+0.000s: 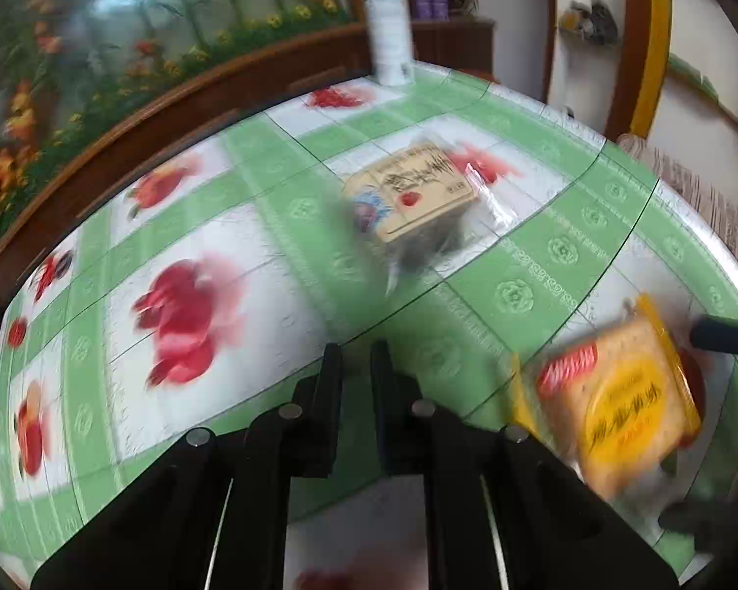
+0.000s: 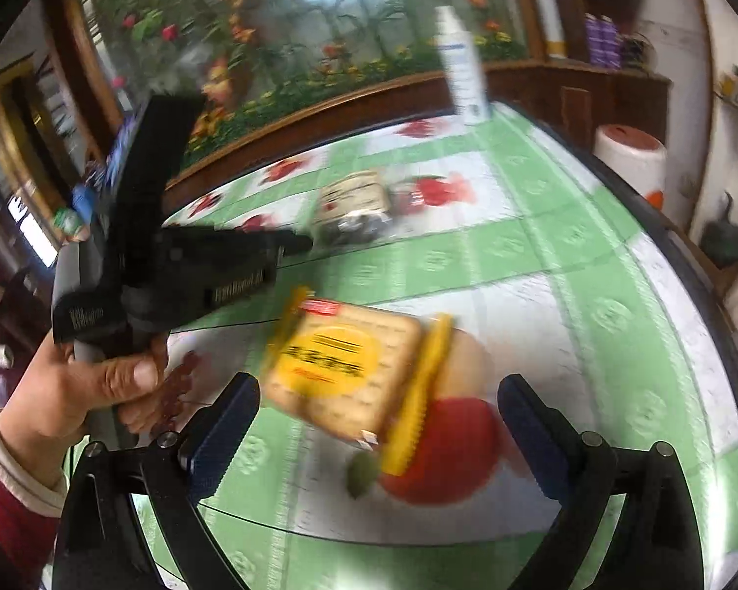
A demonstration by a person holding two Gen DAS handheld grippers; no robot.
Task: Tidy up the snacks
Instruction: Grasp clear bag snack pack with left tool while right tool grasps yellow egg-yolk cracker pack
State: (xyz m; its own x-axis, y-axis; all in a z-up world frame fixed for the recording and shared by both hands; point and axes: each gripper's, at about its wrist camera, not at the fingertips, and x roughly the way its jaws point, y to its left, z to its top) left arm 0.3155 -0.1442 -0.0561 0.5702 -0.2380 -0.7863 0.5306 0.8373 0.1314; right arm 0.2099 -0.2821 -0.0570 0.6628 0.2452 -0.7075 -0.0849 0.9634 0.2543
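A yellow cracker packet (image 2: pixel 349 373) lies on the green-and-white flowered tablecloth (image 2: pixel 590 305), between and just ahead of my open right gripper (image 2: pixel 379 423). It also shows at the lower right of the left wrist view (image 1: pixel 615 413). A beige snack packet in clear wrap (image 1: pixel 413 196) lies farther back near the table's middle, small in the right wrist view (image 2: pixel 354 201). My left gripper (image 1: pixel 356 359) is nearly shut and empty, hovering over the cloth short of the beige packet. It shows in the right wrist view (image 2: pixel 290 243), held in a hand at the left.
A white bottle (image 1: pixel 388 34) stands at the table's far edge, also in the right wrist view (image 2: pixel 462 64). A wooden-framed flower panel (image 1: pixel 123 49) runs behind the table. A white stool with a red top (image 2: pixel 630 157) stands off the right edge.
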